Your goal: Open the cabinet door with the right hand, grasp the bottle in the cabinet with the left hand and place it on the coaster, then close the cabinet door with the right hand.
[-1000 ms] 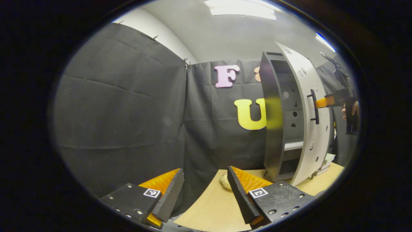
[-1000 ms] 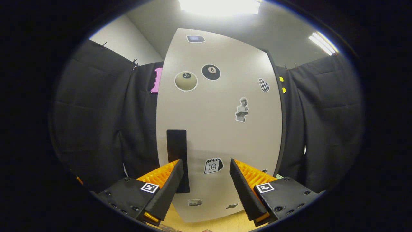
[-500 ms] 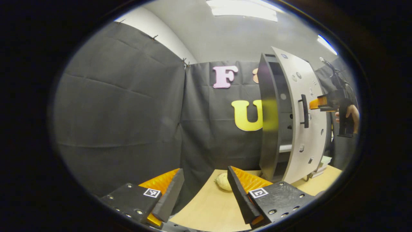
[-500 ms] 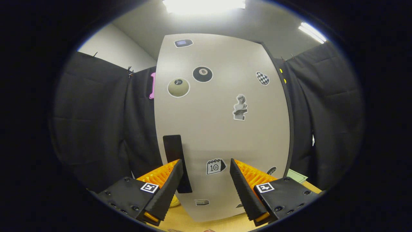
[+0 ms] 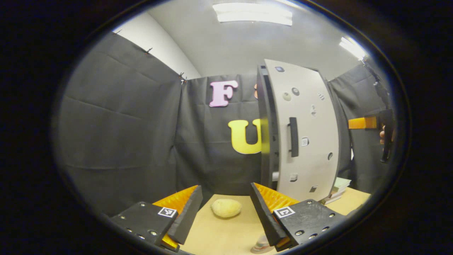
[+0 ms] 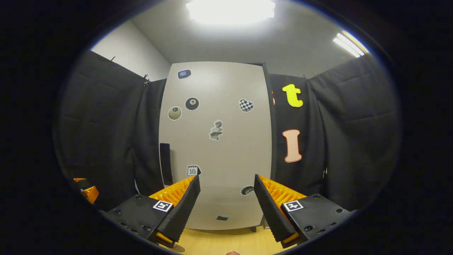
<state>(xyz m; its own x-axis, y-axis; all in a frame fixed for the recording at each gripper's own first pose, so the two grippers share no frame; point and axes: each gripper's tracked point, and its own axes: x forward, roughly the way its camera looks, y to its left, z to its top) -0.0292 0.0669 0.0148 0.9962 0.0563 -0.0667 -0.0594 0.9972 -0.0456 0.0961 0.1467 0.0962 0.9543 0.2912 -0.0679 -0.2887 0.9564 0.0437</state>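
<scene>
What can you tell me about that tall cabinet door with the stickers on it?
The door is a tall, pale grey panel, smooth and matt, fronting a dark cabinet that stands on the wooden table. A black vertical handle sits near one long edge. Small stickers are scattered over it, among them two billiard balls, a checkered heart and a small bust. It looks shut or very nearly so, flat against the cabinet. Nothing touches it: the right gripper faces it with fingers apart, clear of the handle.

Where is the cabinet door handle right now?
In the left gripper view the handle stands upright on the cabinet door, near its left edge. In the right gripper view it sits just above that gripper's left finger.
</scene>
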